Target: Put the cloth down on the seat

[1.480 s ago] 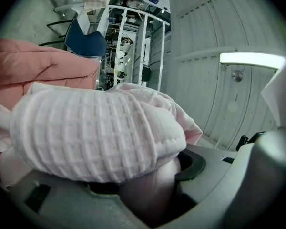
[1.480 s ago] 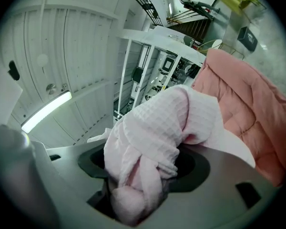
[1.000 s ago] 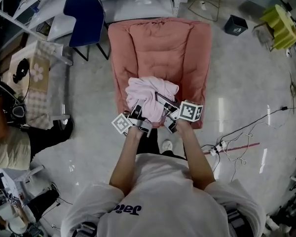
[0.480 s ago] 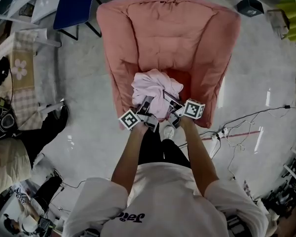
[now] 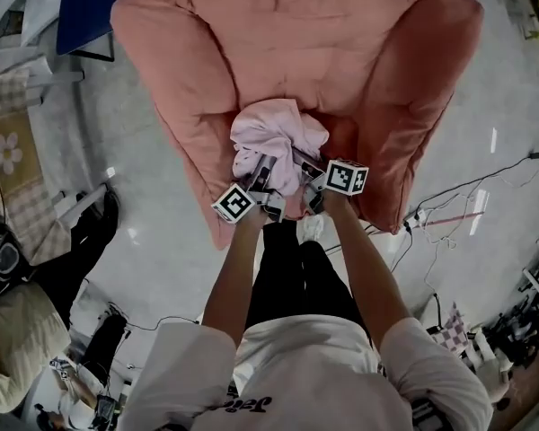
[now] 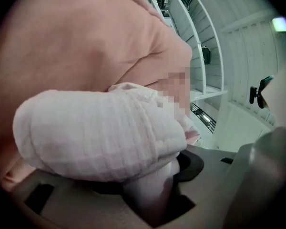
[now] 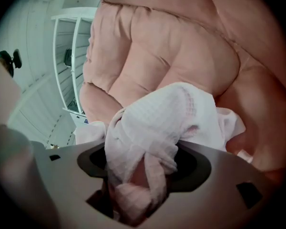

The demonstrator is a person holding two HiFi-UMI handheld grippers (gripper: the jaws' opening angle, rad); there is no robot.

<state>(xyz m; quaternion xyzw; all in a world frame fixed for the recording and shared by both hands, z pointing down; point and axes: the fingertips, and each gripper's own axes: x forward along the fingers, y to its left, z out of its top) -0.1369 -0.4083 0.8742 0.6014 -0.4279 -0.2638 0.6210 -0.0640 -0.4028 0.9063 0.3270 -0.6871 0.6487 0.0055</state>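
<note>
A bunched pale pink cloth (image 5: 278, 137) hangs low over the front of the salmon-pink padded armchair seat (image 5: 207, 88). Both grippers hold it from the near side. My left gripper (image 5: 260, 176) has the cloth (image 6: 100, 132) bulging out between its jaws, which are closing on it. A twisted fold of the cloth (image 7: 157, 123) runs down between the jaws of my right gripper (image 5: 304, 176), which is shut on it. The chair's cushions fill the background of both gripper views. Whether the cloth touches the seat is hidden by the bundle.
A blue chair (image 5: 81, 7) stands at the back left beside a low table with a flowered cover (image 5: 9, 151). Cables and a power strip (image 5: 431, 214) lie on the floor at the right. Another person sits at lower left (image 5: 18, 330). White shelving (image 6: 200, 56) stands behind the armchair.
The view has closed in on the armchair. Both grippers have carried the cloth forward, from the seat's front edge to over the seat.
</note>
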